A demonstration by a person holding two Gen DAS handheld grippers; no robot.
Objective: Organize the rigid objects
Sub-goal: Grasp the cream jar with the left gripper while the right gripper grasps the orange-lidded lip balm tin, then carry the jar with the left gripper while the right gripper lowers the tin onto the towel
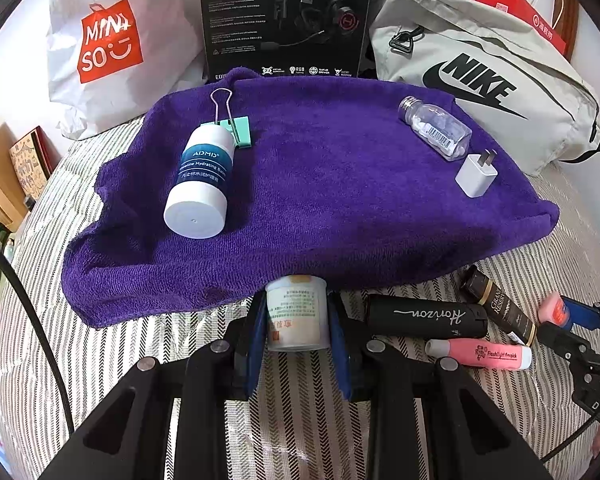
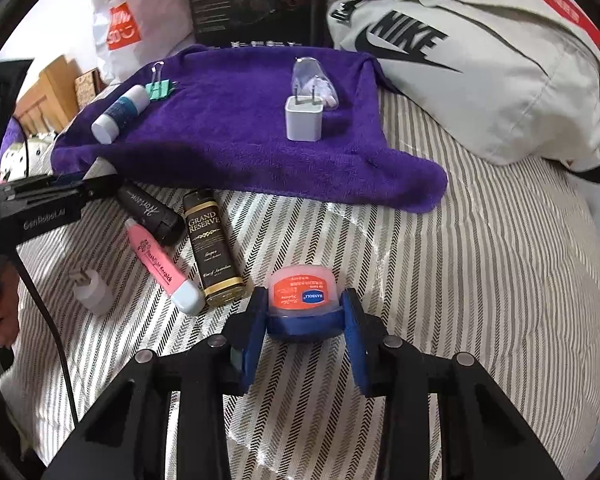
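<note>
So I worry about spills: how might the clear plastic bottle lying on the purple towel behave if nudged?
The clear plastic bottle lies on its side, so it may roll. It looks nearly empty, probably light. The plush purple towel should slow it.

Both my cameras see a bright, evenly lit bed with soft daylight-like light and no hard shadows. Under the fold of the purple towel (image 1: 320, 184) lies only a faint dark band. The striped bedsheet (image 2: 480, 280) gives off a silky sheen, strongest in my right view. Fisheye bending curves everything toward the black round corners. My left view is crisp; in my right view the far headset box (image 2: 256, 0) and Miniso bag (image 2: 140, 12) look soft and smeared.
</note>
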